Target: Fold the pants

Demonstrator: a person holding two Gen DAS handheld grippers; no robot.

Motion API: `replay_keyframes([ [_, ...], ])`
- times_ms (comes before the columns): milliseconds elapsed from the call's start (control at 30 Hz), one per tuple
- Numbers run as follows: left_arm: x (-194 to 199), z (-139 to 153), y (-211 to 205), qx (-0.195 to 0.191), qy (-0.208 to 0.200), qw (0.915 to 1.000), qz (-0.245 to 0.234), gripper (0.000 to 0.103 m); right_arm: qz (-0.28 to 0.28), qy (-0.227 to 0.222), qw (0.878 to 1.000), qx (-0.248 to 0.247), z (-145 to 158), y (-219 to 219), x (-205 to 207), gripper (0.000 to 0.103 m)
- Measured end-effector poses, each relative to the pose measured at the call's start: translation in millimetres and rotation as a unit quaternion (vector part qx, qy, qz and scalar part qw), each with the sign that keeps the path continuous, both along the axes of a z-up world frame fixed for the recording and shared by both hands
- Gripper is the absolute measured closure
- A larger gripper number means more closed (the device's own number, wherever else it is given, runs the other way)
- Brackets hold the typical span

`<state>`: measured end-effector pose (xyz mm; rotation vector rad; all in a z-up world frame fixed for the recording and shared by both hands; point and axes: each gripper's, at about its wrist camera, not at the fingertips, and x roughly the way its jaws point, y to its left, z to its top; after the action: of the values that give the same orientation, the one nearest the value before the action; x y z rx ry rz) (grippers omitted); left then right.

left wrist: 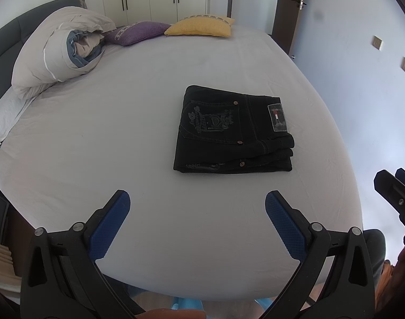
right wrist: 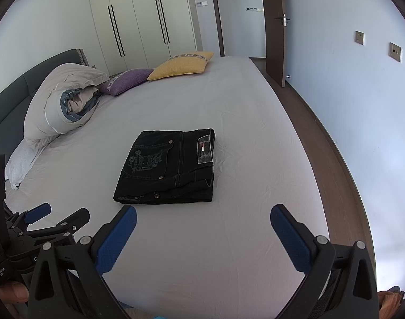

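Bed (left wrist: 122,133) (right wrist: 229,239) with pale grey sheet, faint creases. Folded black pants (left wrist: 233,130) (right wrist: 168,167) lying flat mid-bed, back pocket and waist label facing up. Rolled grey-and-blue duvet (left wrist: 56,50) (right wrist: 61,101) against dark headboard, on top of white pillow (left wrist: 5,117) (right wrist: 21,162). Purple cushion (left wrist: 138,32) (right wrist: 128,79) touching duvet; yellow cushion (left wrist: 199,26) (right wrist: 181,65) just beside purple one.

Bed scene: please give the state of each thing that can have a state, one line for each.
black pants: folded into a compact stack, lying flat on the bed sheet
left gripper: open, empty, apart from the pants
right gripper: open, empty, apart from the pants
duvet: rolled up by the headboard
door: open
wardrobe doors: closed
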<state>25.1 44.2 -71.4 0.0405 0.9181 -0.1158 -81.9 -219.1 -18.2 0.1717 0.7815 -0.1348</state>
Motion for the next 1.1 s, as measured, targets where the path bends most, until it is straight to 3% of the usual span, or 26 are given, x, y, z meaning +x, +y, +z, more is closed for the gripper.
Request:
replay_keyframes([
  [1100, -1.7, -0.5, -2.3, 0.001, 0.001, 1.0000, -0.005, 0.000, 0.001, 0.003, 1.000, 0.001, -3.8, 4.3, -1.9, 0.000],
])
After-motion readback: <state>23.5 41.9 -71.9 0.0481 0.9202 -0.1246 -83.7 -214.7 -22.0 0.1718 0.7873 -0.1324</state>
